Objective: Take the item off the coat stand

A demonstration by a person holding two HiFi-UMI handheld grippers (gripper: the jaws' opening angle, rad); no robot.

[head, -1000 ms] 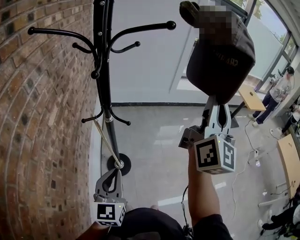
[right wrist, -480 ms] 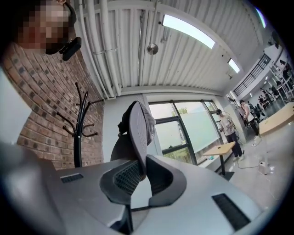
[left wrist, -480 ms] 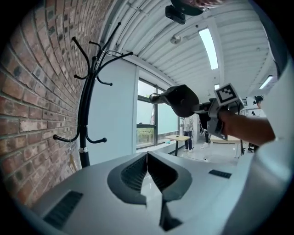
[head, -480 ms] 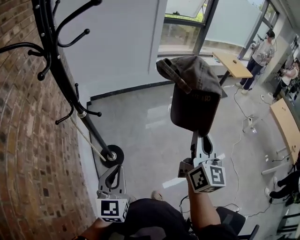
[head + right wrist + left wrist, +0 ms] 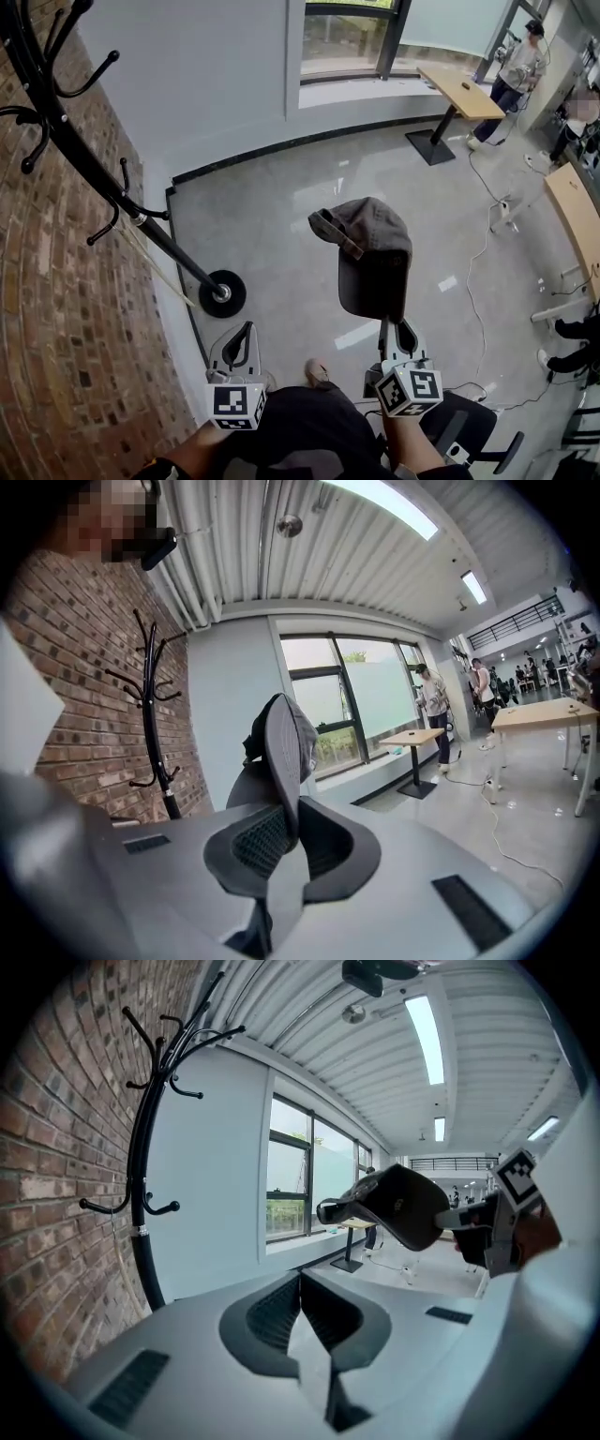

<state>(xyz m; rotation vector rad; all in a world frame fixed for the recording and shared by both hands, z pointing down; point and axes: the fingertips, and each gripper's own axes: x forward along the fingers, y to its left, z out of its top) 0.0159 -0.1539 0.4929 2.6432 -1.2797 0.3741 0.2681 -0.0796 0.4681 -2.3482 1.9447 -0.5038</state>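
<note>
A dark grey cap [image 5: 367, 253] hangs in the air over the floor, well away from the black coat stand [image 5: 112, 192] that stands by the brick wall at the left. My right gripper [image 5: 397, 330] is shut on the cap's brim, whose edge runs between the jaws in the right gripper view [image 5: 281, 761]. My left gripper [image 5: 240, 342] is low near the stand's round base [image 5: 222, 293], shut with nothing in it. In the left gripper view the cap [image 5: 403, 1206] shows to the right and the stand [image 5: 150, 1166] at the left.
Brick wall [image 5: 56, 309] runs along the left. A desk [image 5: 464, 94] stands by the windows at the back, another table [image 5: 577, 216] at the right. People stand at the far right. Cables trail over the floor [image 5: 483, 253]. A chair [image 5: 469, 431] is behind my right arm.
The cap in my right gripper has come down and away from the coat stand, towards me. The view has swung right, leaving the stand at the far left. The left gripper has barely moved.
</note>
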